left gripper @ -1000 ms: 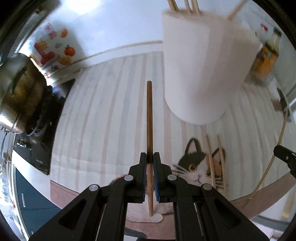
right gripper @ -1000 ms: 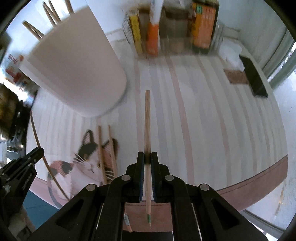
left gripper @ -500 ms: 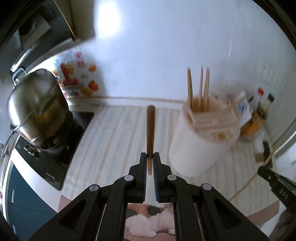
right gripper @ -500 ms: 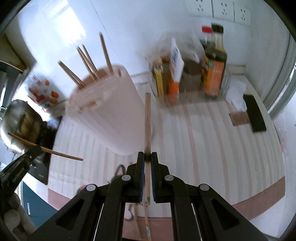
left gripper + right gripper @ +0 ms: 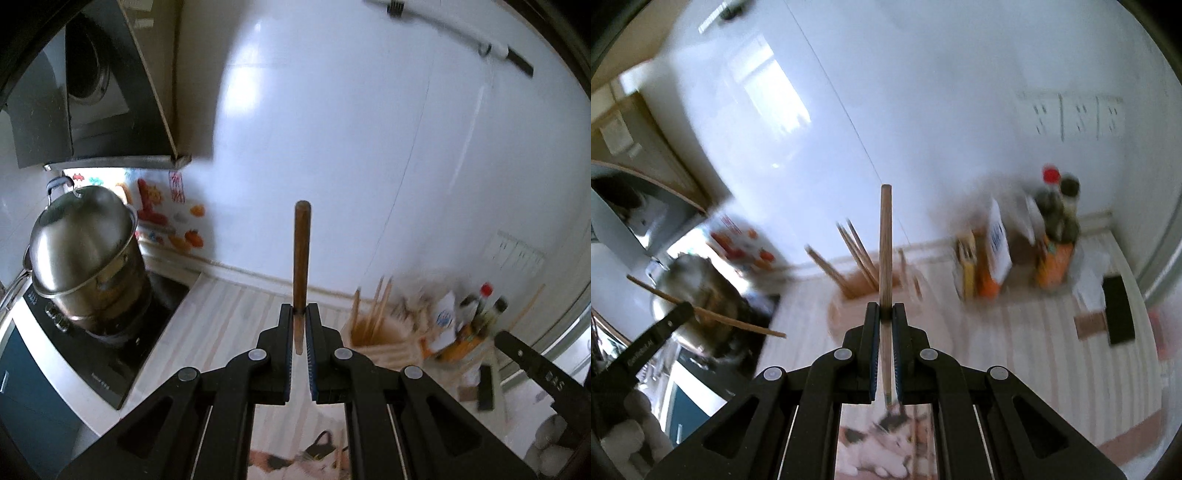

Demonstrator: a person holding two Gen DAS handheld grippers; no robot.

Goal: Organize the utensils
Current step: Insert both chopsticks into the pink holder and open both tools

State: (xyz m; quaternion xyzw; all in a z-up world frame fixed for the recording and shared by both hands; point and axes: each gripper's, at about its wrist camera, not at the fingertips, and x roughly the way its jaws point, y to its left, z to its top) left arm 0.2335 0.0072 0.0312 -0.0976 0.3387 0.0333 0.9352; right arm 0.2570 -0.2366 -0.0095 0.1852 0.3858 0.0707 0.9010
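Observation:
My left gripper is shut on a dark wooden chopstick that points up toward the wall. My right gripper is shut on a lighter wooden chopstick, also pointing up. The white utensil holder with several chopsticks standing in it is below and to the right of the left gripper, and just beyond the right gripper's tips in the right wrist view. Both grippers are raised well above the striped counter. The other gripper shows at each view's edge, at the right in the left wrist view and at the left in the right wrist view.
A steel pot sits on the black cooktop at left. Sauce bottles and boxes stand against the white wall at right. A cat-print mat with loose chopsticks lies below. A dark phone-like object lies far right.
Both grippers have lifted and tilted upward from just above the mat, each still holding its chopstick. The utensil holder now appears smaller and lower in both views.

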